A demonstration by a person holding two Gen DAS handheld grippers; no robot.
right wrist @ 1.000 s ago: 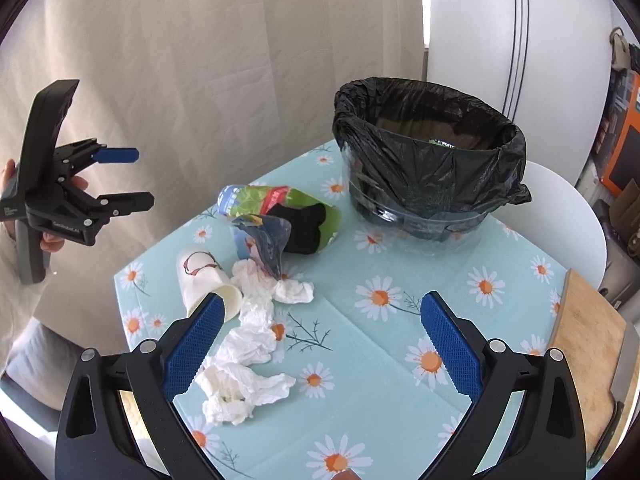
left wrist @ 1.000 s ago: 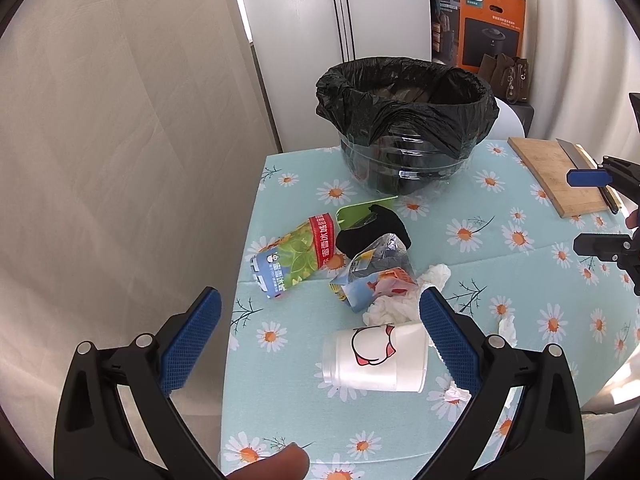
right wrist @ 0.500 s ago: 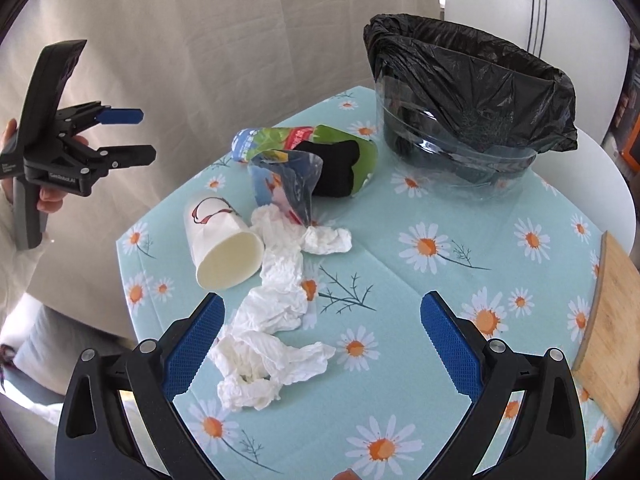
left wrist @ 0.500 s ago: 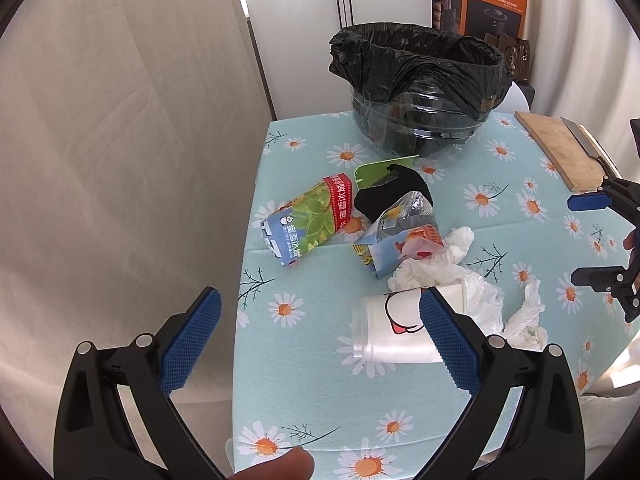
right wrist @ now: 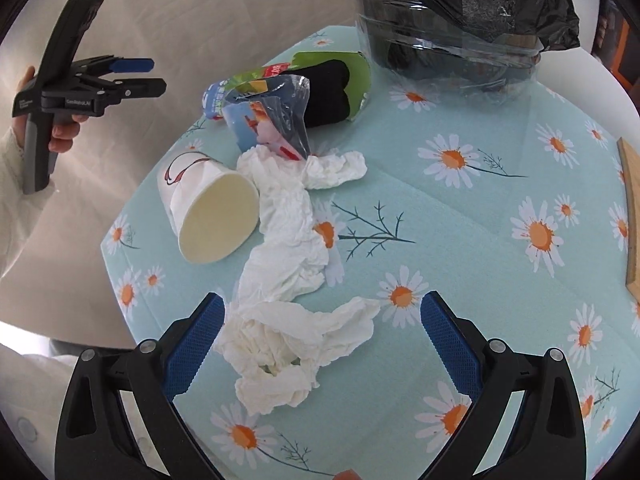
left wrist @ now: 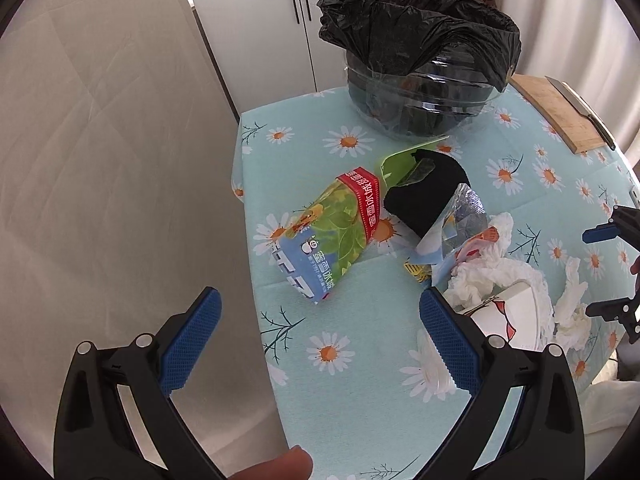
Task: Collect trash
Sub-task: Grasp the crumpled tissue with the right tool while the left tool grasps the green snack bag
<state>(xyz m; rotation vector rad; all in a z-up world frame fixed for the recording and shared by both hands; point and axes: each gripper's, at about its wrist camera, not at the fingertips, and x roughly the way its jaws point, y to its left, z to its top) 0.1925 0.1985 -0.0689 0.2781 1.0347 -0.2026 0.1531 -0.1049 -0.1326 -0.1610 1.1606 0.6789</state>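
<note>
A bin with a black liner (left wrist: 420, 68) stands at the far side of the daisy tablecloth (left wrist: 360, 360); it also shows in the right wrist view (right wrist: 460, 36). Trash lies in a heap: a green and blue snack bag (left wrist: 328, 236), a black and green packet (left wrist: 424, 192), a clear wrapper (right wrist: 272, 116), crumpled white tissues (right wrist: 288, 264) and a paper cup on its side (right wrist: 208, 208). My left gripper (left wrist: 320, 340) is open above the table's near left edge, before the snack bag. My right gripper (right wrist: 320, 340) is open, low over the tissues.
A wooden cutting board with a knife (left wrist: 560, 116) lies at the table's right side. A beige curtain (left wrist: 100, 140) hangs left of the table. A white cabinet (left wrist: 260, 20) stands behind the bin.
Both grippers have moved closer and lower toward the trash heap. The left one now faces the snack bag; the right one now hovers over the tissues. Both stayed open.
</note>
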